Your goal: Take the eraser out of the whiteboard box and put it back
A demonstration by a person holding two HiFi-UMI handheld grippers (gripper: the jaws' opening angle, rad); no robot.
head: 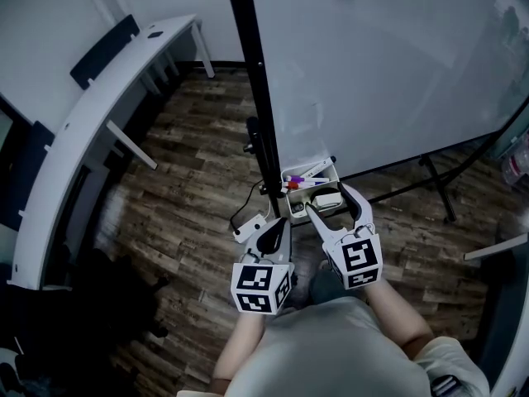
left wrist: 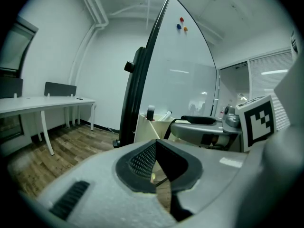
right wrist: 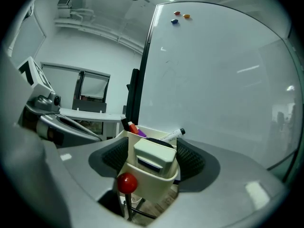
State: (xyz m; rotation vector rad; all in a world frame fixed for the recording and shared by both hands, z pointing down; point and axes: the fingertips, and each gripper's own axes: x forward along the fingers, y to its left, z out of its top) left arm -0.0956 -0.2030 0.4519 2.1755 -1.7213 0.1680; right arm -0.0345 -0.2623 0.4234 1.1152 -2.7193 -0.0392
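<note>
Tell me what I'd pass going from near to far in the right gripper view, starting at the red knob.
The red knob → front wall of the whiteboard box → eraser standing in that box → markers behind it → whiteboard.

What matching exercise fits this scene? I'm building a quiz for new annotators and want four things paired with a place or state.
Things:
1. eraser
2. markers
3. magnets
4. left gripper

Places or states:
A. high up on the whiteboard
B. jaws together, nothing between them
C. in the box, pocket nearer the person
D. in the box, pocket nearer the whiteboard

Pairs: 1-C, 2-D, 3-A, 4-B
</note>
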